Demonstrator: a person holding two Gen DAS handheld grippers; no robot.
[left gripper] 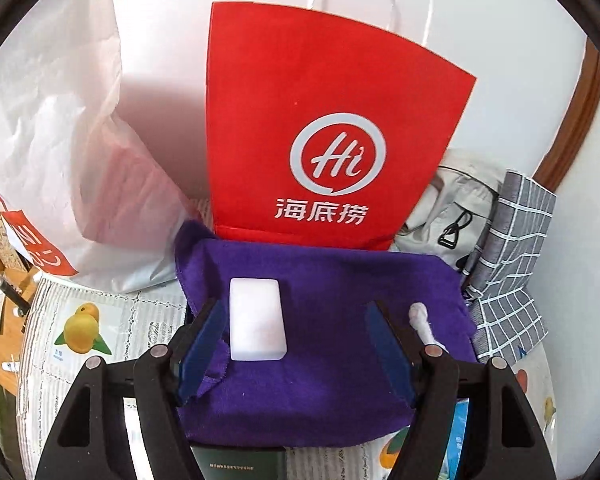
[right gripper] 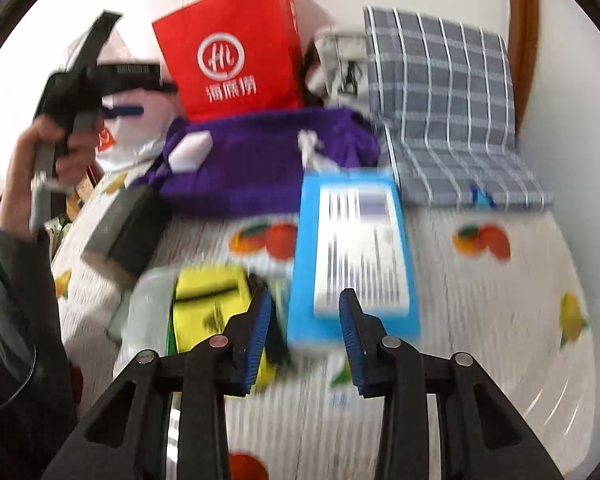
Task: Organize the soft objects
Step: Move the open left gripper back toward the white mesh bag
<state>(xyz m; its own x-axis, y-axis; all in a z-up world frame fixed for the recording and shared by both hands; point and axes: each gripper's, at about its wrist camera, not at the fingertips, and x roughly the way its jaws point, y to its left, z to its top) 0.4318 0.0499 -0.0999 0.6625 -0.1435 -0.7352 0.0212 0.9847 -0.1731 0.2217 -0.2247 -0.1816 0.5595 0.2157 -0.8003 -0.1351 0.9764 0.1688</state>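
Purple towel [left gripper: 320,344] spread below your wide-open left gripper [left gripper: 296,344], white sponge [left gripper: 257,319] lying on it, red paper bag [left gripper: 324,128] right behind, your right gripper [right gripper: 304,334] open, empty, blue box [right gripper: 352,256] just ahead, checked cloth [right gripper: 452,108] beyond.

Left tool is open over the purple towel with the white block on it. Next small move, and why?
Probably shift the left tool slightly left and ease it down so its open jaws straddle the white block. The block lies on the purple towel right beside the left blue pad, off centre in the gap, so the towel likely can't be folded until it is lifted off.
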